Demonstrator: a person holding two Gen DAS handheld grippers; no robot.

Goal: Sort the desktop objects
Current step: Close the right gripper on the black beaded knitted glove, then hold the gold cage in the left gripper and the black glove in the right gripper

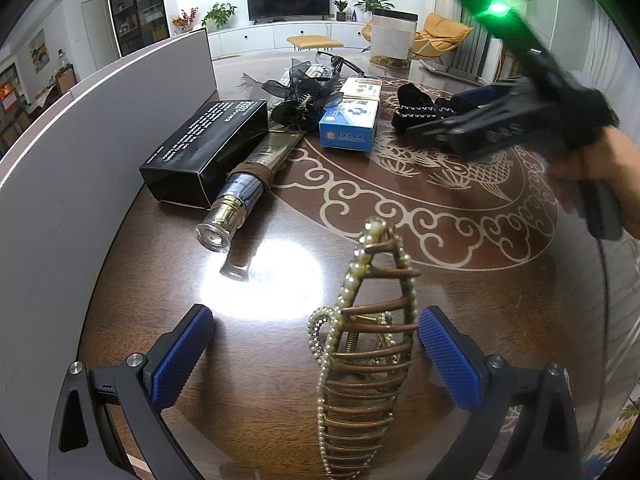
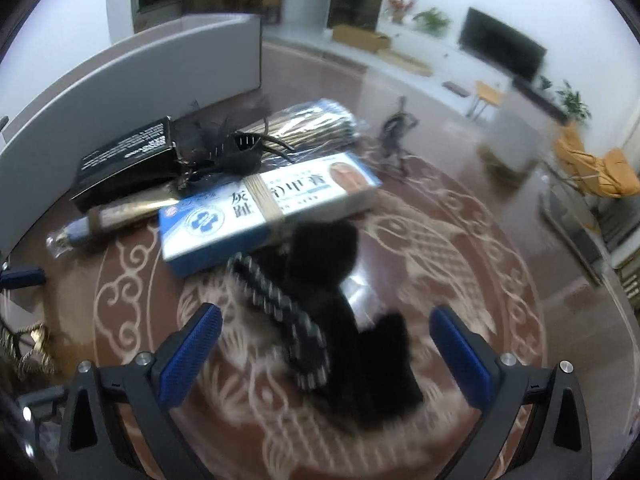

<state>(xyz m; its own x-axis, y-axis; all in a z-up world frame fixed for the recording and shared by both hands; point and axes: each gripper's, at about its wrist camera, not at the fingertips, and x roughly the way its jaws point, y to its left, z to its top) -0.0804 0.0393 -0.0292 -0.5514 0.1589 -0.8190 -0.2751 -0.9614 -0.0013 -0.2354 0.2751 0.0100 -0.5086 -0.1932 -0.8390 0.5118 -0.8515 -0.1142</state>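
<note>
The left tongs stand wide apart over the dark patterned counter, gripping nothing. A gold pearl-edged hair claw lies between their blue pads, closer to the right-hand pad and seemingly just clear of it. The right tongs are also spread wide and empty, with a black furry hair clip lying on the counter between them, touching neither pad; this view is blurred. Beyond, near a grey panel, lie a black box, then a blue-and-white carton just beyond the furry clip, a gold tube with a clear cap alongside the black box, and a black ribbon hair clip between box and carton.
</note>
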